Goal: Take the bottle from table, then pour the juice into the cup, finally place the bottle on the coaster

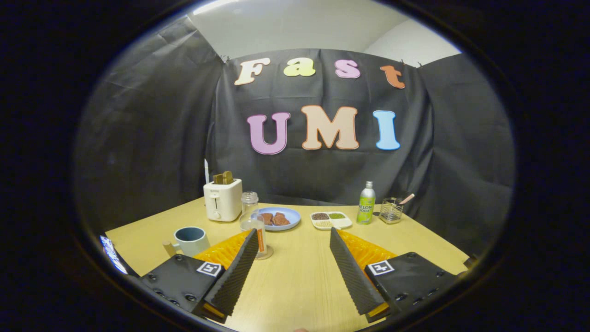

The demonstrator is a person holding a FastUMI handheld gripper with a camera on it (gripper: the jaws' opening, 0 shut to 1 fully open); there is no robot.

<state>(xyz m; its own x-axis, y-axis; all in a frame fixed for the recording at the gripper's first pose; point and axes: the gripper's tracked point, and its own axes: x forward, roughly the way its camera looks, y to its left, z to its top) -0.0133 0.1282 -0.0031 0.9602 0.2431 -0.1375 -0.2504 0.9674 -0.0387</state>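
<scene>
The claw (292,230) stood wide open over the table (299,281), holding nothing, with bare wood between its fingers.

The clear bottle (250,213) with the orange label stood upright at about ten o'clock from the gap, touching or just behind the tip of the left finger. What looked like a small round coaster (268,253) sat under its foot, though the finger hid most of it. The cup (190,240) sat further round at nine o'clock, near the bottle but apart from it. Whether it held any juice could not be told.

A bottle on its coaster would fit either a job that was done or one where the bottle merely waited there, so the risks were judged for both.

The main danger was the left finger. It was so close to the bottle that any swing toward nine o'clock would probably knock this tall, narrow bottle toward the cup.

If the claw went for a grip, the glass would likely be slippery. A grip taken high on the neck could let the bottle swing or slide.

A second, green bottle (366,204) stood well off at one o'clock, beside a wire basket (391,211). It could be mistaken for the right one.

The plate (292,215) and the seed tray (345,223) at twelve o'clock lay close behind, so a long reach could sweep them.
</scene>
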